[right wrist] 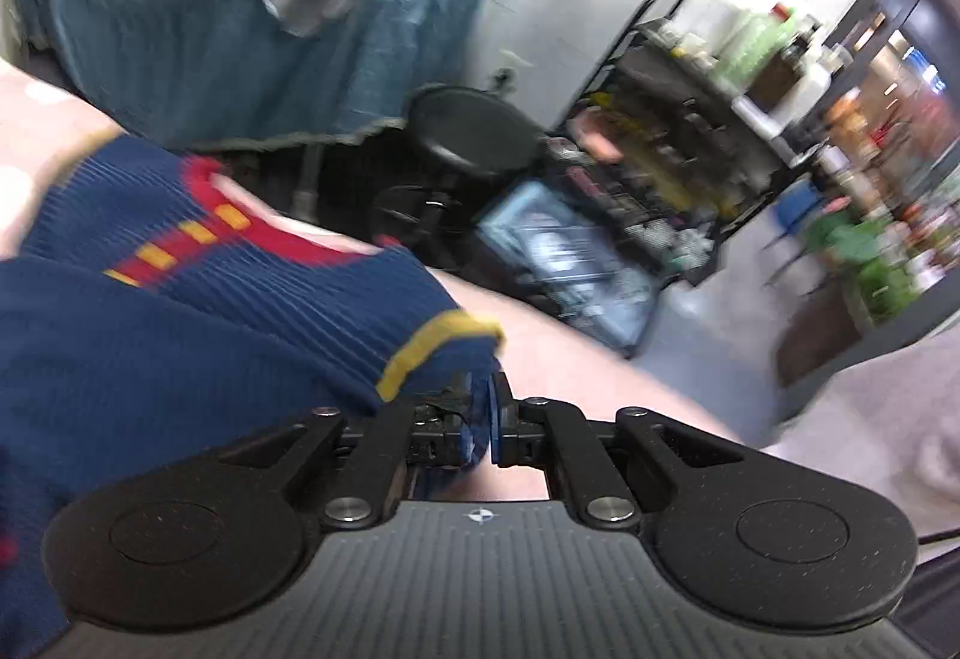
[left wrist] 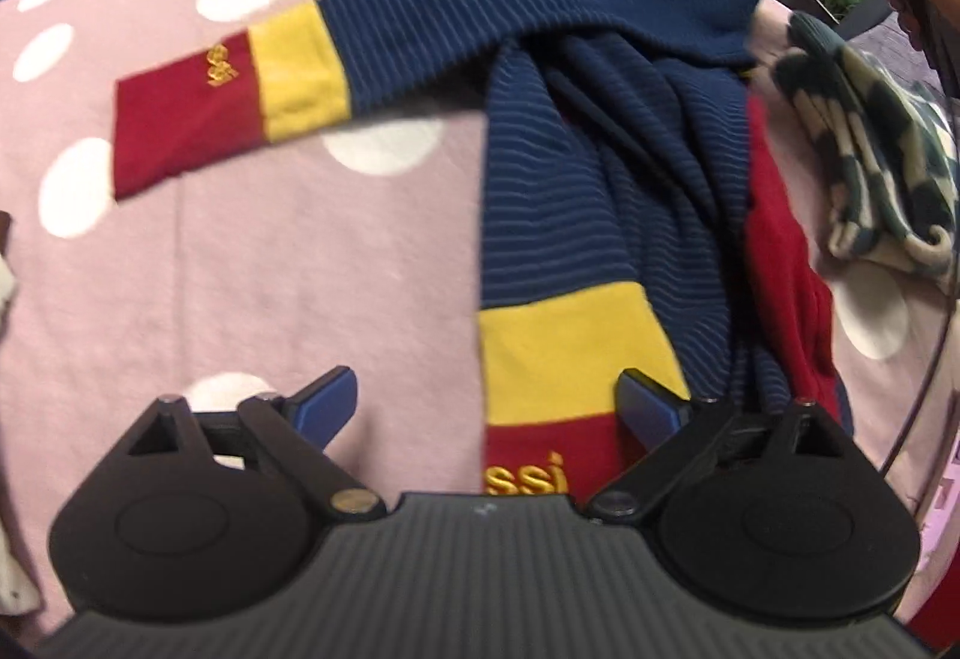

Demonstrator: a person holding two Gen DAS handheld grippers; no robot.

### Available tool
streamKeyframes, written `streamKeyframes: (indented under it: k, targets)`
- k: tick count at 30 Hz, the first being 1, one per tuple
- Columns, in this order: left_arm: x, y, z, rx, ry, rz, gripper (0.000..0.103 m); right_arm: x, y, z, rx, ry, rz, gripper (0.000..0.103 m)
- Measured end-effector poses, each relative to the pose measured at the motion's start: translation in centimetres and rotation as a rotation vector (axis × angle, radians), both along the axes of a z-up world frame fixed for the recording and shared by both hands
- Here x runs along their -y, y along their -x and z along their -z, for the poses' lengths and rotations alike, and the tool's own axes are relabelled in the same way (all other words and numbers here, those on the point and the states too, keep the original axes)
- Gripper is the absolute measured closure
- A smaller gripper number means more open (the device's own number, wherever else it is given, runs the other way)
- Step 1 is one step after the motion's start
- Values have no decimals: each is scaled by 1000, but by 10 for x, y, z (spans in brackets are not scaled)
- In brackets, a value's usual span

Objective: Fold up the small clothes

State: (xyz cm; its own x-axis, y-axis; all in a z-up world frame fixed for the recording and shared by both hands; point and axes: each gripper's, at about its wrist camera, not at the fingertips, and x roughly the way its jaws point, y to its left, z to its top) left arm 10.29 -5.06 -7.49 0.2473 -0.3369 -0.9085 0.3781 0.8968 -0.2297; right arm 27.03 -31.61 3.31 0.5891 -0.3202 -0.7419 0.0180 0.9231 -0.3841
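Left wrist view: navy ribbed shirt (left wrist: 606,179) with red-and-yellow cuffs lies crumpled on the pink dotted cover (left wrist: 240,287); left tongs (left wrist: 486,407) gape above it, angled down. Right tongs (right wrist: 480,419) pinch its hem.

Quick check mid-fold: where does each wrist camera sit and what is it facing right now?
Left wrist: behind the open left gripper, looking down at the navy shirt on the pink dotted cover.
Right wrist: behind the right gripper, pinching the shirt's edge, facing a black stool and shelves.
Shared: shirt, cover.
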Motion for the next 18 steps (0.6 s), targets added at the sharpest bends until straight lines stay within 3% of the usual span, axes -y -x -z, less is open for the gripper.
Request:
streamKeyframes:
  k: [1,3,5,8,11,14,15,18]
  targets:
    - [2,1,1,8,3,-5,3,-6,12,-5,10,-14,-7,72]
    - [1,2,2,34,15,-7,0,-20,39,-13,18,-45,-26,53]
    - [5,-1,7,53,30,-2,0,-28,67,-19,9,-143,-41,52]
    - [10,-15,12,-12,117,-4,0,-43,112,-17,-55,-304,-55,52]
    - [18,-21,13,-62,188,-10,0,-59,158,-8,-107,-371,-26,46]
    - [31,-19,16,-90,188,16,1,-73,196,5,-153,-404,25,42]
    - [35,-17,18,-83,174,20,5,-76,203,9,-170,-411,37,42]
    - [47,-15,24,-87,128,49,42,-86,216,23,-210,-406,49,42]
